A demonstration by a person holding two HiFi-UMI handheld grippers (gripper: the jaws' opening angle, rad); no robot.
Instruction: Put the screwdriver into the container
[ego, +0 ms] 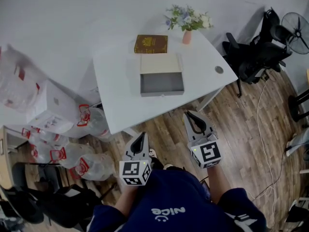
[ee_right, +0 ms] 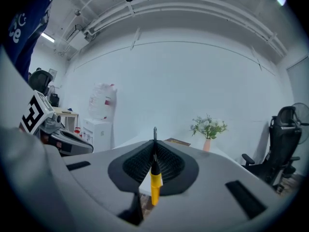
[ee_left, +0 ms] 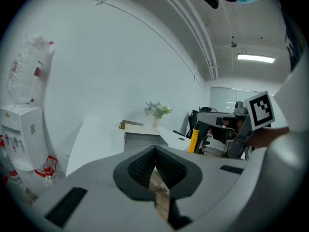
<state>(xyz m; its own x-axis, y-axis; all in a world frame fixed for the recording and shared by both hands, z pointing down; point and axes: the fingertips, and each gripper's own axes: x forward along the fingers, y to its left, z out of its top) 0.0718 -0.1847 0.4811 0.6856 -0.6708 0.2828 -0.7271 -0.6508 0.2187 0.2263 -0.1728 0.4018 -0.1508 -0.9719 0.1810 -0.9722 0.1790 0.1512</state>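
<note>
you're gripping the screwdriver (ee_right: 154, 180) in the right claw (ee_right: 154, 149). its jaws are closed on the thin shaft just above the yellow handle, and the tip pokes out past them. that narrow hold is the risk. the handle trails free behind the pads, so a quick swing toward the container (ego: 161, 92) could pivot the tool or drop it on the floor (ego: 231, 124). the container sits open on the tabletop (ego: 120, 76), well apart from both claws. the left claw (ee_left: 155, 151) looks closed on nothing, though only its tips read clearly. you hold both low before your body, the right one slightly ahead.
</note>
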